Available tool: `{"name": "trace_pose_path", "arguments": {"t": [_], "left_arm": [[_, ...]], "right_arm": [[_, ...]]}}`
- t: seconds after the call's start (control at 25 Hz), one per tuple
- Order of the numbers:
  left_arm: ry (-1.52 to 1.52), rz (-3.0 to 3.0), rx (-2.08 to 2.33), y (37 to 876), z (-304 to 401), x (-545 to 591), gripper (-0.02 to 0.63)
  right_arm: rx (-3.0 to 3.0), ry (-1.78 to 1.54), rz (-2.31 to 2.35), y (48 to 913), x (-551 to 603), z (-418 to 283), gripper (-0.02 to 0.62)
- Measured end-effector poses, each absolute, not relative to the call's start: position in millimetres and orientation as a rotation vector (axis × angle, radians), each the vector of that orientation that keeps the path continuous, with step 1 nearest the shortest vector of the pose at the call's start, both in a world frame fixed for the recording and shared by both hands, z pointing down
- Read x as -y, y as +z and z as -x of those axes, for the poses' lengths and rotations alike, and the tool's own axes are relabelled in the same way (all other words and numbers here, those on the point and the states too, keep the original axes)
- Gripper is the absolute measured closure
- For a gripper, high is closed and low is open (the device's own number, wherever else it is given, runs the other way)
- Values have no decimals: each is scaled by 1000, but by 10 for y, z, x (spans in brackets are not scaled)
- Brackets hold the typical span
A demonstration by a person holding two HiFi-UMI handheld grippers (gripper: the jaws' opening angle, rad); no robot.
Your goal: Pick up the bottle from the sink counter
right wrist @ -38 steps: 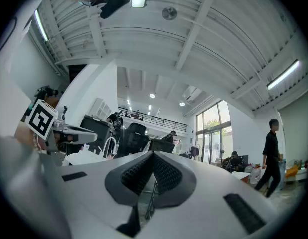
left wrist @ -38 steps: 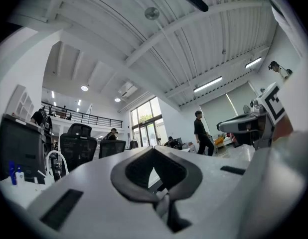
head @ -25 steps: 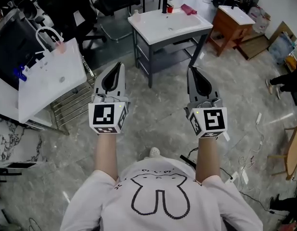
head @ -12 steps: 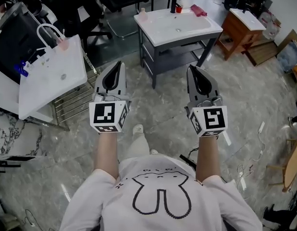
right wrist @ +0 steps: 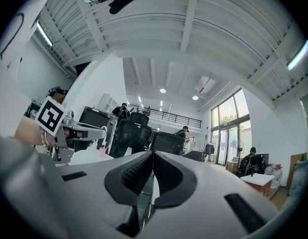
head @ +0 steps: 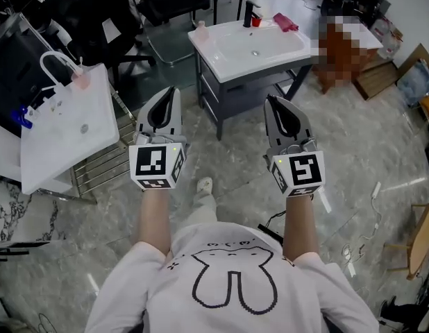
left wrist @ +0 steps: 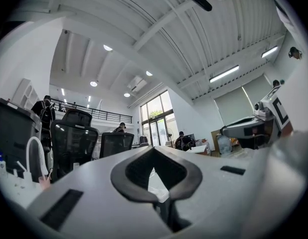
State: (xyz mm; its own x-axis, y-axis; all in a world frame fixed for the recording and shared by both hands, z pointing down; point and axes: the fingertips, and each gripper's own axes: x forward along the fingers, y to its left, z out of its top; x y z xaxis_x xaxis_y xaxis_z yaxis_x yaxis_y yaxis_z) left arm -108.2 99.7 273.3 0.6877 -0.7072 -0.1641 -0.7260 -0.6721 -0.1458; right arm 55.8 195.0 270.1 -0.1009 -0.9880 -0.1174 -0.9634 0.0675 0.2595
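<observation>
White sink counter [head: 218, 50]: across the floor, well apart from both claws. Item: bottle [head: 200, 28], small, pinkish, on the counter's corner at view's left, untouched. Left claw [head: 172, 92] and right claw [head: 271, 101]: each closed tip to tip, nothing between. Progress: nil; approach, grasp and lift all left to do, by my est. Head view alone shows counter + bottle. Both gripper views tilt up at ceiling, chairs, windows, with no counter, but confirm jaws together and empty.
</observation>
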Motion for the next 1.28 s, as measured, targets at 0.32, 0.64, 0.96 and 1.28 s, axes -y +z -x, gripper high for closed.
{"name": "trace_pose_path", "arguments": {"t": [0.32, 0.64, 0.96, 1.28], "left_arm": [[136, 2713, -1173, 2748, 894, 114, 598], [120, 2740, -1151, 2825, 669, 1214, 598], [109, 2754, -1167, 2892, 582, 2013, 598], [70, 2764, -1200, 3038, 452, 2359, 598]], "right_arm": [[2298, -373, -2070, 2624, -910, -815, 565], [2367, -305, -2006, 2724, 189, -948, 565], [2417, -198, -2011, 2817, 986, -1063, 509], [2451, -64, -2014, 2963, 1458, -1296, 330]]}}
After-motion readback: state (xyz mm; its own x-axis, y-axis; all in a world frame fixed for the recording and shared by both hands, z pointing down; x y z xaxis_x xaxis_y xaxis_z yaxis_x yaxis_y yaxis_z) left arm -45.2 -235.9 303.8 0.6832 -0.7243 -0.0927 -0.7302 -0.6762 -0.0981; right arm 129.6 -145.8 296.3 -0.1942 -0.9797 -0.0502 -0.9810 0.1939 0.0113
